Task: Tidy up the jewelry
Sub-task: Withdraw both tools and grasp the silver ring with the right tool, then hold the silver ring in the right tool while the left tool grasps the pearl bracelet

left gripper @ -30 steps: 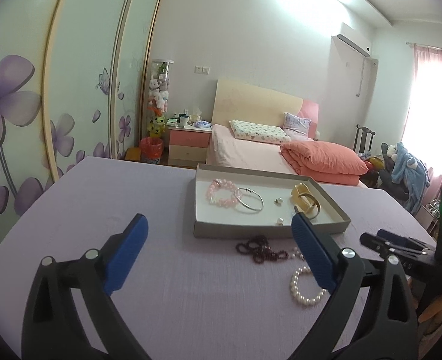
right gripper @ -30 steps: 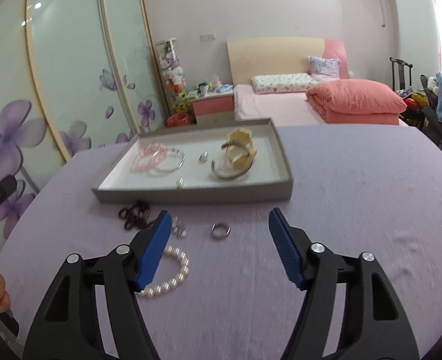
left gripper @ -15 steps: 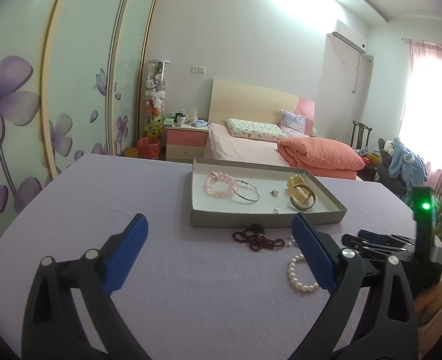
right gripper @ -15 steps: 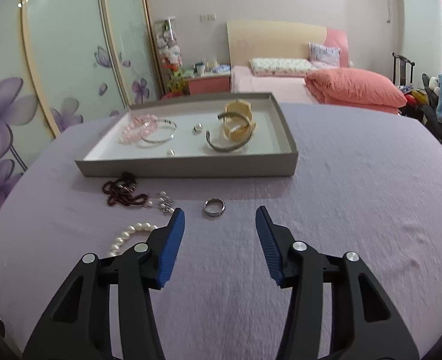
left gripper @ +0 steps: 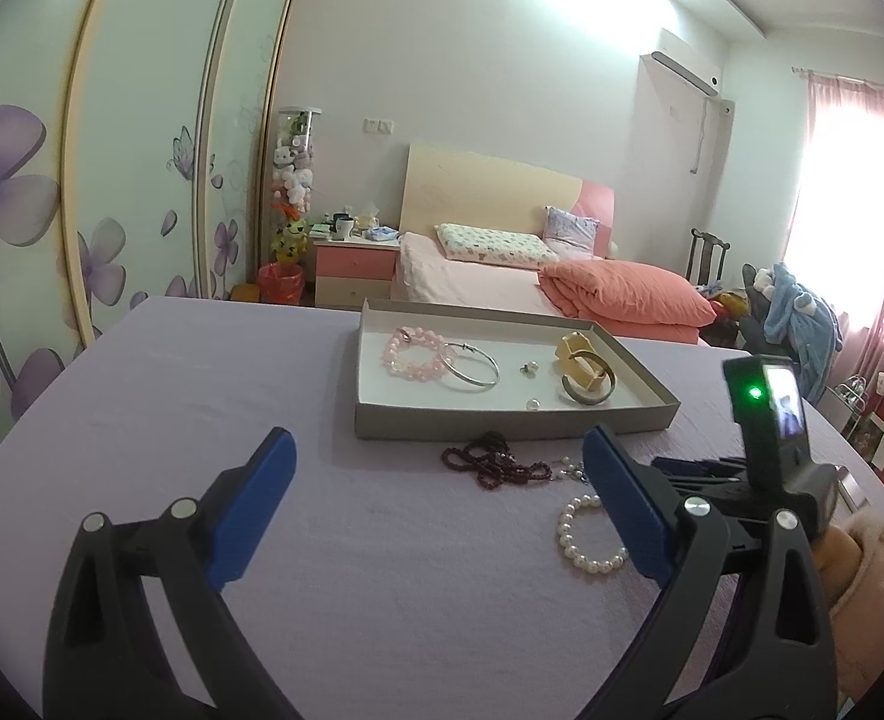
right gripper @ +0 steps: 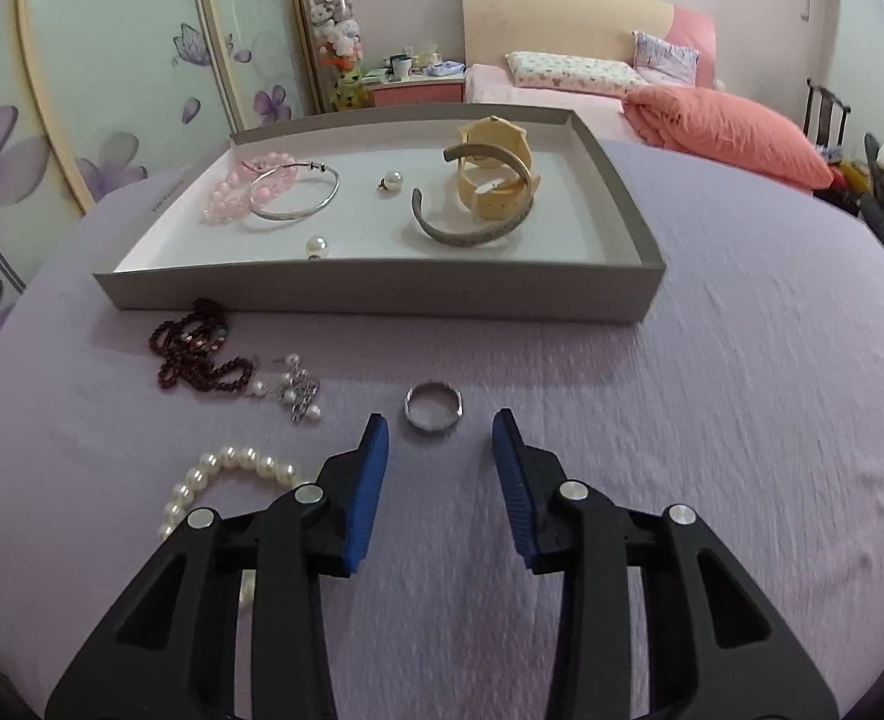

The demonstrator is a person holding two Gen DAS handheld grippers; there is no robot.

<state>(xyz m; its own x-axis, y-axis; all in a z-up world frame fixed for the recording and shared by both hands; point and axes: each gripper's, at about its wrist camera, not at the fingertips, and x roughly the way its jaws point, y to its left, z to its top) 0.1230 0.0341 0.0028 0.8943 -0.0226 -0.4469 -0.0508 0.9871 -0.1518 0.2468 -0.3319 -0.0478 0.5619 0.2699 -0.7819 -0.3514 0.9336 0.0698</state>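
A grey tray on the purple table holds a pink bead bracelet, a silver bangle, two pearl studs, a cream cuff and a grey cuff. Loose in front of it lie a dark red bead string, a pearl earring cluster, a silver ring and a white pearl bracelet. My right gripper is open, low, its tips just short of the ring. My left gripper is open and empty, held back.
The right gripper's body with a green light shows at the right of the left wrist view. Beyond the table stand a bed, a nightstand and sliding wardrobe doors.
My right gripper has moved forward and down toward the silver ring and its jaws have narrowed. My left gripper has drawn back slightly.
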